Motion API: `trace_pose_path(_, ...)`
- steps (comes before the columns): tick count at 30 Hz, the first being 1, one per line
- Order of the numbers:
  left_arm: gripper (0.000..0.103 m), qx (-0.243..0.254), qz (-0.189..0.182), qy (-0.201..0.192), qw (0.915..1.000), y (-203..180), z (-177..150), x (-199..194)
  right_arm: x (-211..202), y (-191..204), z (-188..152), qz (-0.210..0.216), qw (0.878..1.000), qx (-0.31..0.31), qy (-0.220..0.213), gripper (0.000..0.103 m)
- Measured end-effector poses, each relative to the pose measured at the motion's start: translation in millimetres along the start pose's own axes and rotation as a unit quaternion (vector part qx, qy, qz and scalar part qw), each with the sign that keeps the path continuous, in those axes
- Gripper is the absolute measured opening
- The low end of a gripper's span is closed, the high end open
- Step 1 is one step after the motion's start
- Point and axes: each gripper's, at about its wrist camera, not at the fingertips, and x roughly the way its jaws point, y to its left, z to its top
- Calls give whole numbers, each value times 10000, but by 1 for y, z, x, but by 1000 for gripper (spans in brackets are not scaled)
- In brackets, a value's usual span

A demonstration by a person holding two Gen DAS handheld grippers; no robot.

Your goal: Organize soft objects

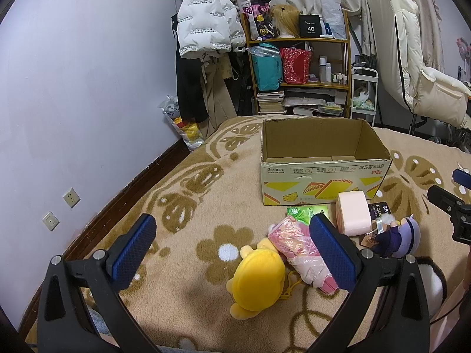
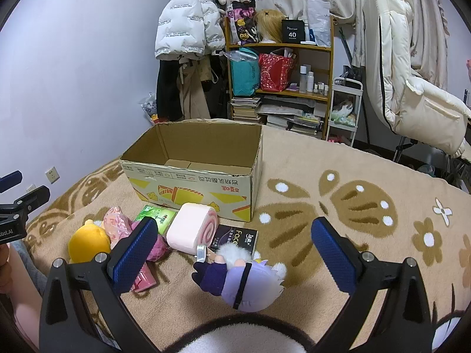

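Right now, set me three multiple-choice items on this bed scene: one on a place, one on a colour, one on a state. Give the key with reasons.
1. Where does the pink swirl roll cushion lie?
A. inside the box
B. on the blanket just in front of the cardboard box
C. on the shelf

2. What colour is the round plush toy nearest the left gripper?
A. yellow
B. green
C. black

3. How does the right gripper stand?
A. shut on the purple doll
B. shut on nothing
C. open, holding nothing

Key: 1 B, the roll rests on the blanket against the box's front. 2 A, its body is plainly yellow. 3 C, the blue pads stand wide apart, the doll lying between them, untouched.
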Motion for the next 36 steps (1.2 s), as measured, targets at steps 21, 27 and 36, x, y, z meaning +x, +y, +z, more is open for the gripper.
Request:
trace_pose_path(21,103,-15,-4,22,10000,3,-1,2,0,-1,-1,-5,10000,19,20,103)
trace_pose_path(27,103,-15,-5,21,10000,3,-1,2,0,-1,-1,-7,10000,30,27,103)
trace_pose_path(36,103,-15,-3,26,10000,3,-1,2,1,-3,-1,1,10000,40,38,103)
